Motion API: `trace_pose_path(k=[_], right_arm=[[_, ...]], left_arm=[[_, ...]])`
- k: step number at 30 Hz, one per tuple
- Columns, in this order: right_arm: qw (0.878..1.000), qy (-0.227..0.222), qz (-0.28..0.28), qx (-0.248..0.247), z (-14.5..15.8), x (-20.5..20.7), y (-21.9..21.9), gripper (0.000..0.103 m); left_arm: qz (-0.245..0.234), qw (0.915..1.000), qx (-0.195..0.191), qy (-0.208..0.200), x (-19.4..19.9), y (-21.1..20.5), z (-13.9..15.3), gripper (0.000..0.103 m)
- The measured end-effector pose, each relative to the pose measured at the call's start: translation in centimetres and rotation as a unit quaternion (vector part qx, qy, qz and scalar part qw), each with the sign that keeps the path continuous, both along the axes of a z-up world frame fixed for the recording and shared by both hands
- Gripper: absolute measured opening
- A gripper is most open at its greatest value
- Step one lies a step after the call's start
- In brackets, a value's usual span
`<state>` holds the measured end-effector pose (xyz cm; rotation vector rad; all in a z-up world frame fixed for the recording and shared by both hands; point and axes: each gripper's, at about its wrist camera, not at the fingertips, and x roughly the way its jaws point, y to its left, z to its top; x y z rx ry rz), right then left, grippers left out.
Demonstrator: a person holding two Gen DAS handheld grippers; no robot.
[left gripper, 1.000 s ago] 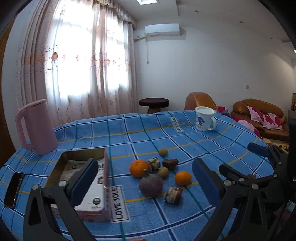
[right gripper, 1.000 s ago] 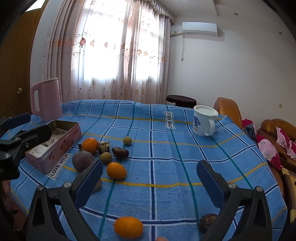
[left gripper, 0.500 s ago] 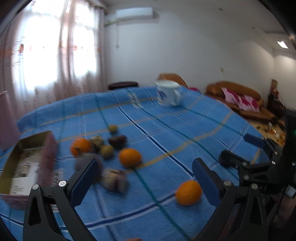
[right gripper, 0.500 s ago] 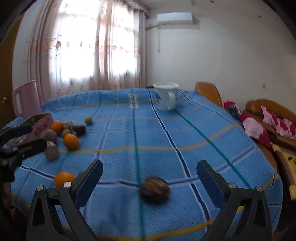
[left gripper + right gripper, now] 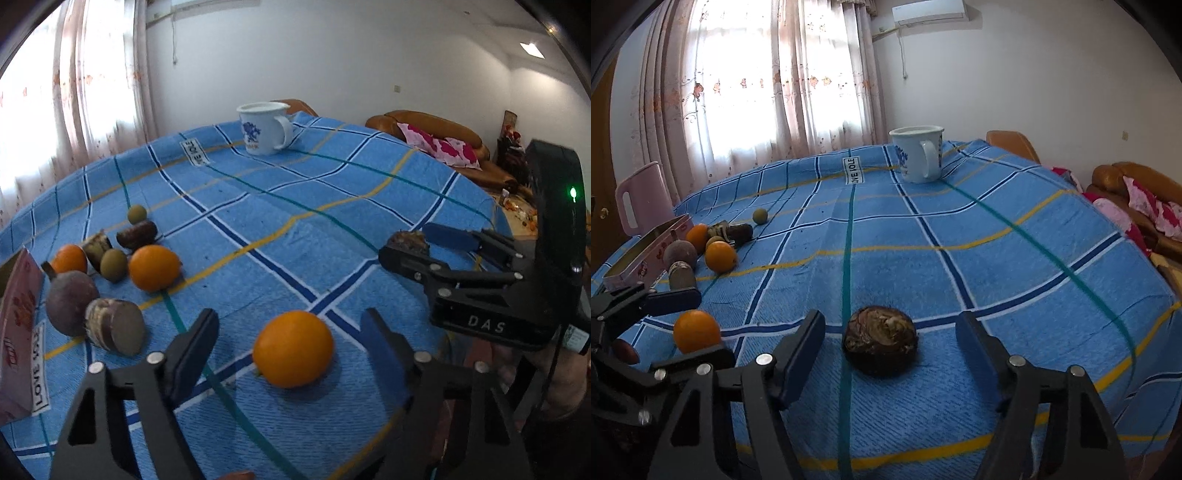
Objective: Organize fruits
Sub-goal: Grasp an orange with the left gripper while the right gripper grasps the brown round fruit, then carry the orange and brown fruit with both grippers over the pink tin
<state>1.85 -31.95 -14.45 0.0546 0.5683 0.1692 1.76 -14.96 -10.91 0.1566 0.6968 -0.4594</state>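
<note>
Fingers (image 5: 192,343) of left gripper (image 5: 291,350) spread wide around lone orange (image 5: 293,349) on desk (image 5: 332,229), not touching. Right gripper (image 5: 890,350) likewise spread around brown fruit (image 5: 880,341). Approach step; next, probably closing gently on each, then carrying toward pink tin (image 5: 646,251).

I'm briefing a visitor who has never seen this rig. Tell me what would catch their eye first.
An orange sits on the blue checked tablecloth between the open jaws of the left gripper. A dark brown round fruit sits likewise framed by the open right gripper. A fruit cluster lies left beside a pink tin; a white mug stands far back.
</note>
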Motion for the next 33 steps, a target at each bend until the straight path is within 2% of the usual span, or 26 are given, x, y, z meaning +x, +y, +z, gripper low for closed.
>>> trace_pose_path(k=[1,3,4,6,12,22,33], right_arm=[[1.000,-0.003,0.000,-0.004,-0.1,0.0,0.2,0.065],[1.000,-0.003,0.006,0.000,0.0,0.0,0.3,0.052],[1.000,-0.004,0.008,-0.001,-0.1,0.0,0.3,0.049],[1.000,-0.008,0.010,-0.005,-0.1,0.0,0.4,0.041],[1.000,-0.021,0.020,0.001,0.3,-0.2,0.8,0.040],[0.997,-0.047,0.065,-0.009,2.3,-0.3,4.5,0.040],[0.992,-0.067,0.106,-0.017,4.0,-0.2,8.4,0.040]], left_arm=[[0.000,1.0000,-0.004,0.009,0.2,0.1,-0.1,0.072],[-0.002,0.9998,-0.007,0.019,0.7,0.3,-0.5,0.057],[-0.001,0.9999,-0.006,0.016,0.6,0.3,-0.5,0.056],[-0.008,0.9998,-0.008,0.014,0.5,0.2,-0.4,0.040],[-0.008,1.0000,-0.005,0.004,0.1,0.4,-0.1,0.040],[0.038,0.9979,-0.010,-0.051,-0.2,3.4,2.3,0.040],[0.085,0.9932,-0.017,-0.079,-0.3,6.8,3.7,0.040]])
